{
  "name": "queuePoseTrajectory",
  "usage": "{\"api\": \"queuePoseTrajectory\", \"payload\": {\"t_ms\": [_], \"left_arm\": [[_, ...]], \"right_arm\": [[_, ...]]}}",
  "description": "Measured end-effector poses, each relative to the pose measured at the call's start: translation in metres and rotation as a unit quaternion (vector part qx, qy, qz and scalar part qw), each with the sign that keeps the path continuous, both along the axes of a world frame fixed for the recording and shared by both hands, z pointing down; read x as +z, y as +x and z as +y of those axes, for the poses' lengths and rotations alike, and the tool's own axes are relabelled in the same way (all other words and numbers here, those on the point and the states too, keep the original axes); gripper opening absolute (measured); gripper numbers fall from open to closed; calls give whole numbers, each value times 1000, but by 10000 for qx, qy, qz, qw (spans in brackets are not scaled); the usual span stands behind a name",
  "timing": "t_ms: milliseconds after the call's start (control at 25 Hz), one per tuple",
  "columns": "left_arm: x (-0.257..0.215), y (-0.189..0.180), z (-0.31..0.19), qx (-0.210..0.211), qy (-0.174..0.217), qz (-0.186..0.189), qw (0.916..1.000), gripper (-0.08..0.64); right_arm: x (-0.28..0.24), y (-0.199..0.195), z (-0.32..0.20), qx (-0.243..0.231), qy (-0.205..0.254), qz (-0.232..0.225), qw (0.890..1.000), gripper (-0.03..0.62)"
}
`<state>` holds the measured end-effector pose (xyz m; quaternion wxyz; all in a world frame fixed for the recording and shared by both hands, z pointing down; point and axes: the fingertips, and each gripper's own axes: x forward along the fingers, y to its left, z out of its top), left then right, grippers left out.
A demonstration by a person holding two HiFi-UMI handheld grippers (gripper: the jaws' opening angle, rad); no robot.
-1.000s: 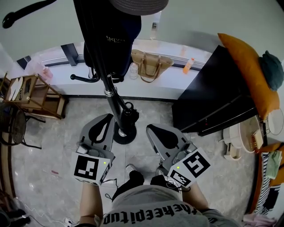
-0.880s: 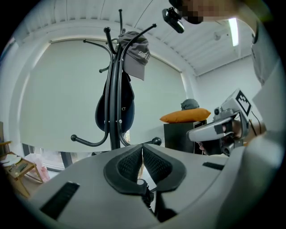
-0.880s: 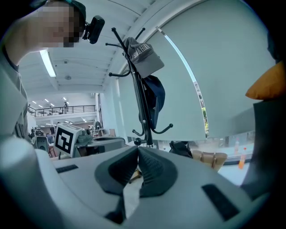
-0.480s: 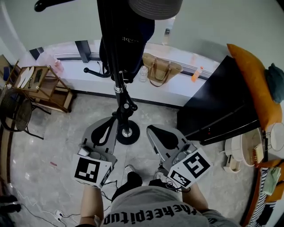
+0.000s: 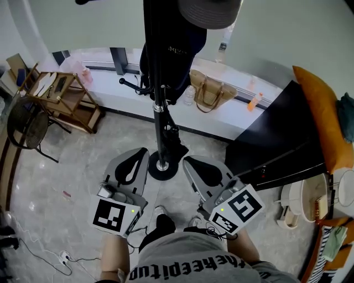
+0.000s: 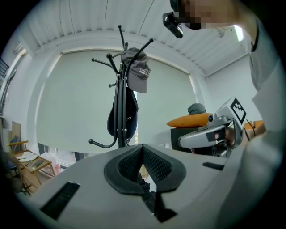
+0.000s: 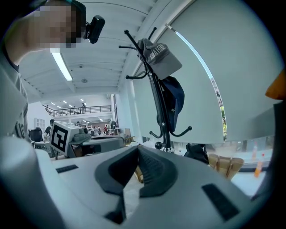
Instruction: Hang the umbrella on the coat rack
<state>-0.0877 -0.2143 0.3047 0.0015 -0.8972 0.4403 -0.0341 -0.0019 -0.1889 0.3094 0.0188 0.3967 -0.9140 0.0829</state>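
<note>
Left gripper, right gripper: jaws together, level.

The left tool and right tool are cased in grey, lined with black ribbed pads and topped by black-and-white marker cubes. A grey lettered shirt is worn.

Coat rack directly ahead, open floor leftward

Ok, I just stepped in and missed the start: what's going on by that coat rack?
A person stands facing the coat rack with a gripper in each hand. The left gripper and right gripper are both shut and empty. The rack carries a grey cap and a dark garment. A small black bundle, possibly the umbrella, sits low on the pole; I cannot tell for sure.
</note>
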Motion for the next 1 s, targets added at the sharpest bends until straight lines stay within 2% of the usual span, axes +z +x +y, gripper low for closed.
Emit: {"api": "queuePoseTrajectory", "payload": {"t_ms": [440, 1000], "left_arm": [[-9, -6, 29, -441, 116, 43, 9990, 15], [-14, -27, 65, -1110, 185, 83, 9936, 15]], "right_arm": [[-6, -14, 15, -608, 88, 18, 9981, 12], [-8, -42, 35, -1407, 150, 34, 9899, 12]]}}
